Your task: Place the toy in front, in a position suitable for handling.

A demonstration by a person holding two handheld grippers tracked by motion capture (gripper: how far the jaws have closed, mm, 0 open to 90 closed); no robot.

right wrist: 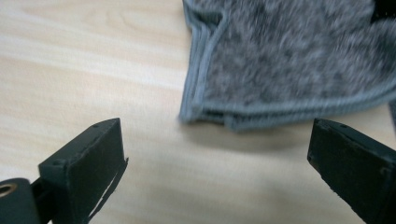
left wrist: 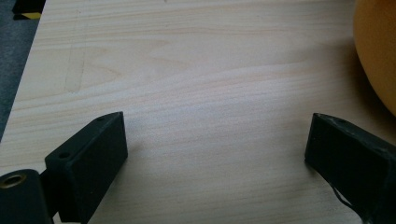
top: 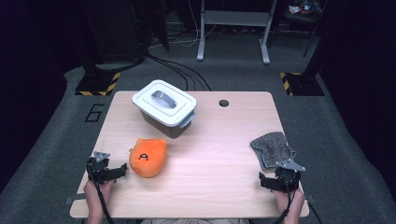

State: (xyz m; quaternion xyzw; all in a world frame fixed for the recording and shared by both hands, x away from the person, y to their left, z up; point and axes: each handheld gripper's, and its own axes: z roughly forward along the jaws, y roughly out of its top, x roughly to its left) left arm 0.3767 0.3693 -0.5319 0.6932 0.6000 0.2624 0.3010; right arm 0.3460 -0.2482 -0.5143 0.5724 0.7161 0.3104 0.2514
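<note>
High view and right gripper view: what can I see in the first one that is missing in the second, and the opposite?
The high view alone shows the white lidded box, the orange plush toy, the left gripper and both hands. The right gripper view alone shows the cloth's stitched grey edge close up and the open jaws' inner faces. Both share the grey cloth, the wooden table and the right gripper.

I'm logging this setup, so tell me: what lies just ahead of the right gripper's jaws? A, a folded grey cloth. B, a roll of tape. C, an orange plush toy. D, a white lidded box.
A: the right gripper view shows the folded grey cloth on the table just beyond the open jaws of the right gripper, and the high view shows the cloth right beside that gripper.
</note>
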